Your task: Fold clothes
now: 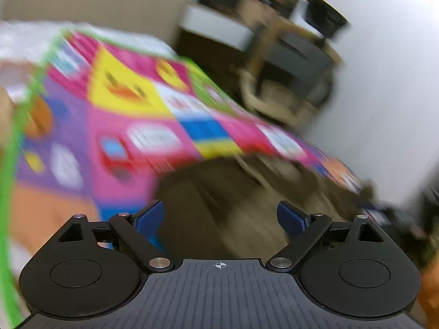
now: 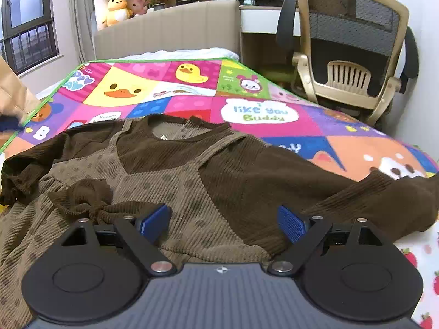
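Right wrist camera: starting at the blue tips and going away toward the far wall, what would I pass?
Right gripper, open → brown garment spread flat → colourful cartoon play mat → white bedding → beige headboard → yellow duck plush on the shelf behind.

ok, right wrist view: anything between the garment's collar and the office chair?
Only the colourful play mat; no objects sit on it between the brown garment collar and the office chair.
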`<action>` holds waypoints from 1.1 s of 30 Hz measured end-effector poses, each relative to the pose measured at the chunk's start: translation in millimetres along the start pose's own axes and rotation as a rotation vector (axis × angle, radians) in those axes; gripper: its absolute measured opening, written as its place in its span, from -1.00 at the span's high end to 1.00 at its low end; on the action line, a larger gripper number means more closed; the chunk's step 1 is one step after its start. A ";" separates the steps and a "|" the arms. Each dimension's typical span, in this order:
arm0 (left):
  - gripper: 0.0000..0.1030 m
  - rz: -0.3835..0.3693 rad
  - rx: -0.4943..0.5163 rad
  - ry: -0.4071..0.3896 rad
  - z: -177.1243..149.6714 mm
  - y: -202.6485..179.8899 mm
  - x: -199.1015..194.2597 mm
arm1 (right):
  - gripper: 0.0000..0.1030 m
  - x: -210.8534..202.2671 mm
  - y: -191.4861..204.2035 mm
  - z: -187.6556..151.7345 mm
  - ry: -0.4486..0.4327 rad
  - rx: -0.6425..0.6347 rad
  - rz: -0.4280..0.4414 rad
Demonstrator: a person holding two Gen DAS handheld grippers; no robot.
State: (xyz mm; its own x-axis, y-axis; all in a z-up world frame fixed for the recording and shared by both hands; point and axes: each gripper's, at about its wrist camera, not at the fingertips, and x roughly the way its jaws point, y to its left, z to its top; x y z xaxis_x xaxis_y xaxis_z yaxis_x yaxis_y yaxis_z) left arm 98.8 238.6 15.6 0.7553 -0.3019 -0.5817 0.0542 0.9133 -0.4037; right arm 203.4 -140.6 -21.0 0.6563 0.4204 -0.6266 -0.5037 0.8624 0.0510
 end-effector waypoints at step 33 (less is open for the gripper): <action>-0.89 -0.044 0.222 0.102 -118.4 -102.0 -28.4 | 0.57 -92.4 96.4 -40.4 -0.093 -0.266 0.113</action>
State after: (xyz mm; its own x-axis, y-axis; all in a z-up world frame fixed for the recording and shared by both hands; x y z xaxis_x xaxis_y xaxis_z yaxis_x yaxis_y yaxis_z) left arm -5.5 121.7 -10.3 0.6801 -0.3581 -0.6397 0.2360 0.9331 -0.2714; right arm 71.5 -107.8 10.4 0.6302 0.5442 -0.5537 -0.6979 0.7097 -0.0968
